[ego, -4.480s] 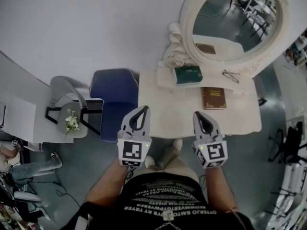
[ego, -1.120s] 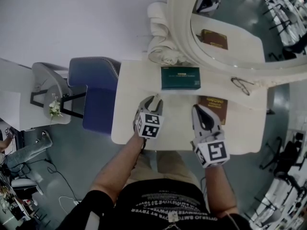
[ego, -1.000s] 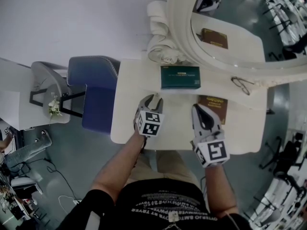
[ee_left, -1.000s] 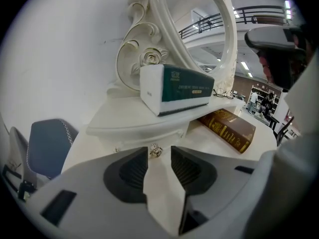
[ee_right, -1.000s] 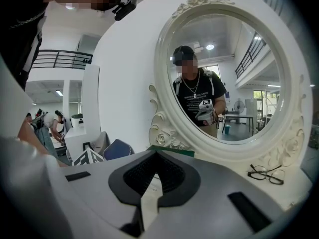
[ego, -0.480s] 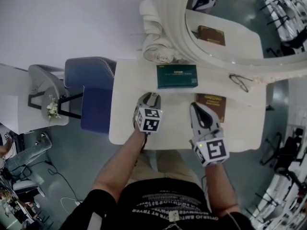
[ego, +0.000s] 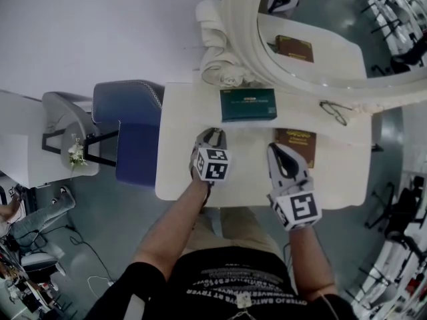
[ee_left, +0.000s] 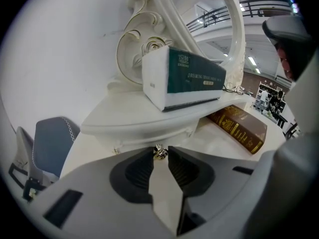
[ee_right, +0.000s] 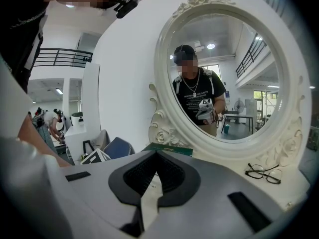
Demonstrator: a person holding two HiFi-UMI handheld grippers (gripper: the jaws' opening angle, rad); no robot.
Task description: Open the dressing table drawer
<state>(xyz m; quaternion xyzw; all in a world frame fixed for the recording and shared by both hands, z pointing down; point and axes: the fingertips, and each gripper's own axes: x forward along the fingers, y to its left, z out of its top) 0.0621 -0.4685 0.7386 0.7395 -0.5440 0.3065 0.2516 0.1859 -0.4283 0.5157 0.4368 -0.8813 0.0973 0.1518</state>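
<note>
- The white dressing table [ego: 248,172] fills the centre of the head view. Its front edge is toward the lower frame, and my arms reach in from below.
- The oval mirror [ego: 327,35] in a carved white frame takes the upper right. It reflects the book and one gripper.
- A blue chair [ego: 130,135] stands at centre left, just beside the table's left edge.
- The drawer [ee_left: 144,133] is built into the raised shelf at the back of the tabletop. In the left gripper view its front crosses mid-frame, and it reads as closed.
- The right gripper [ego: 280,149] is at lower right of centre, over the tabletop. In its own view the fingertips are together with nothing between them.
- The left gripper [ego: 212,133] is at centre, nose against the shelf front.
  - Its jaws have just been closing and the gap is now narrow.
  - The drawer knob [ee_left: 160,154] sits between the tips.
  - I cannot confirm that the pads press on the knob.
- A green box [ego: 248,105] lies flat on the shelf, directly above the drawer and just beyond the left gripper.
- A brown book [ego: 301,142] lies on the tabletop to the right of the box. The right gripper partly covers it.
- A pair of glasses [ego: 333,111] rests at the mirror's foot, at right of centre.
- The knob itself is small and metallic. It sits at lower centre of the left gripper view, on the drawer front.
</note>
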